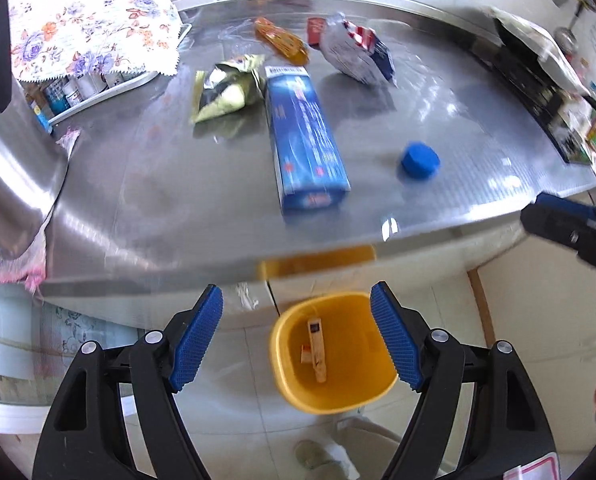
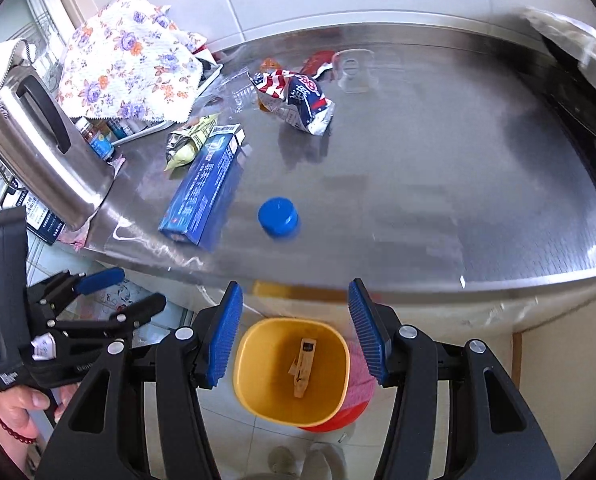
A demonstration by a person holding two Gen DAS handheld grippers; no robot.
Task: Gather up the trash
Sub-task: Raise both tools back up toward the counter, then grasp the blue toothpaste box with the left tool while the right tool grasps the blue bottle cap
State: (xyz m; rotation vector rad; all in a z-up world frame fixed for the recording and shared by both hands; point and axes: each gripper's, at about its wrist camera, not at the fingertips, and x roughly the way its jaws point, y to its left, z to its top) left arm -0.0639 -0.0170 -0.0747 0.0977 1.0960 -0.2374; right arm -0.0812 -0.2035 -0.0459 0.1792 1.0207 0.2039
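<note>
On the steel counter [image 1: 178, 200] lie a blue toothpaste box [image 1: 304, 136] [image 2: 206, 192], a blue bottle cap [image 1: 420, 161] [image 2: 278, 216], a yellow-green snack wrapper [image 1: 228, 90] [image 2: 188, 140], a crumpled red-white-blue bag [image 1: 356, 50] [image 2: 298, 98] and an orange wrapper [image 1: 282, 38]. A yellow bin [image 1: 334, 352] [image 2: 294, 368] stands on the floor below the counter edge, with a small carton inside. My left gripper [image 1: 298, 336] is open and empty above the bin. My right gripper [image 2: 294, 332] is open and empty above the bin too.
A steel kettle [image 2: 46, 144] stands at the counter's left on a pink cloth. A floral cloth [image 1: 90, 20] covers a tray of small bottles behind it. A black appliance [image 1: 538, 80] lines the right side. A red bucket [image 2: 338, 416] sits behind the bin.
</note>
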